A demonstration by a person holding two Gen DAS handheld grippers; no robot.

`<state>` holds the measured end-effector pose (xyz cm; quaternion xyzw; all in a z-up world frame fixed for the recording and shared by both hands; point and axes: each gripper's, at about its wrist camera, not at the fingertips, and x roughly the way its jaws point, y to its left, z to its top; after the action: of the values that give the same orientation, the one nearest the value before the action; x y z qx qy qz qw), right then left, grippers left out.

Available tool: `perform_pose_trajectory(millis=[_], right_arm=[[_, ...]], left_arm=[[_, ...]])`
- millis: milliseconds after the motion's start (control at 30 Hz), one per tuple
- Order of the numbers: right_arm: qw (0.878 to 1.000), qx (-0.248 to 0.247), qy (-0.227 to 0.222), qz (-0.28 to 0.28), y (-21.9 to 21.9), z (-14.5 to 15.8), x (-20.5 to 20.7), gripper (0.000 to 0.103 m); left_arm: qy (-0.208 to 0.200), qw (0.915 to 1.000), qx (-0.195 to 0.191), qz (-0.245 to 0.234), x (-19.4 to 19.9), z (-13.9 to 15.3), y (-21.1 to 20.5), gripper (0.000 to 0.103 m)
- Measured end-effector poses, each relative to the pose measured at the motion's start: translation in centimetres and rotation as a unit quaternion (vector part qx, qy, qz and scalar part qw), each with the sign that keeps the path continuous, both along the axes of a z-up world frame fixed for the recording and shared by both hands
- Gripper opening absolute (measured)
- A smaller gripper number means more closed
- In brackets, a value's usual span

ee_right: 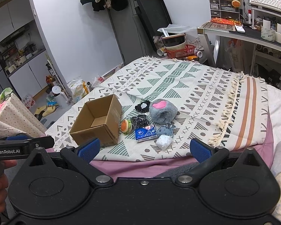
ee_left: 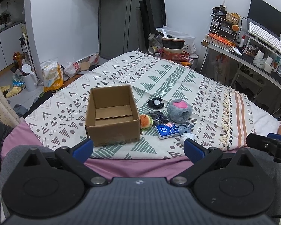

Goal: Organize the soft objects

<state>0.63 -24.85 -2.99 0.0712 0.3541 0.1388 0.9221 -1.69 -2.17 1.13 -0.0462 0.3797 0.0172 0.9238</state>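
The cardboard box (ee_left: 112, 115) stands open and empty on the patterned blanket (ee_left: 178, 78) spread over the bed; just right of the box lies a burger plush (ee_left: 146, 122), touching its wall; further right of the box sit a black scrunchie (ee_left: 155, 103), a dark crinkled bundle (ee_left: 158, 117), a blue tissue pack (ee_left: 166, 130), a small grey plush (ee_left: 185, 128), a white wad (ee_left: 186, 137) and a round grey plush with a pink heart (ee_left: 179, 110); the left hand-held gripper (ee_left: 138, 150) hovers before the box, fingers spread apart, holding nothing; the right hand-held gripper (ee_right: 143, 150) likewise gapes empty.
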Motion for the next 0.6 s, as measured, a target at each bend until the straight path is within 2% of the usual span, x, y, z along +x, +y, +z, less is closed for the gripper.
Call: perform_pose_trajectory(millis=[200, 300, 600], right_arm=[[1.000, -0.001, 0.006, 0.002, -0.1, -0.5, 0.3, 0.103], [1.000, -0.010, -0.008, 0.001, -0.2, -1.1, 0.7, 0.103], [0.999, 0.000, 0.032, 0.004, -0.1, -2.8, 3.3, 0.103]], left_arm=[[0.001, 0.9999, -0.012, 0.001, 1.1, -0.9, 0.4, 0.102], [0.004, 0.9999, -0.014, -0.006, 1.6, -1.6, 0.0, 0.102], [0.007, 0.9996, -0.016, -0.021, 4.4, -3.5, -1.0, 0.102]])
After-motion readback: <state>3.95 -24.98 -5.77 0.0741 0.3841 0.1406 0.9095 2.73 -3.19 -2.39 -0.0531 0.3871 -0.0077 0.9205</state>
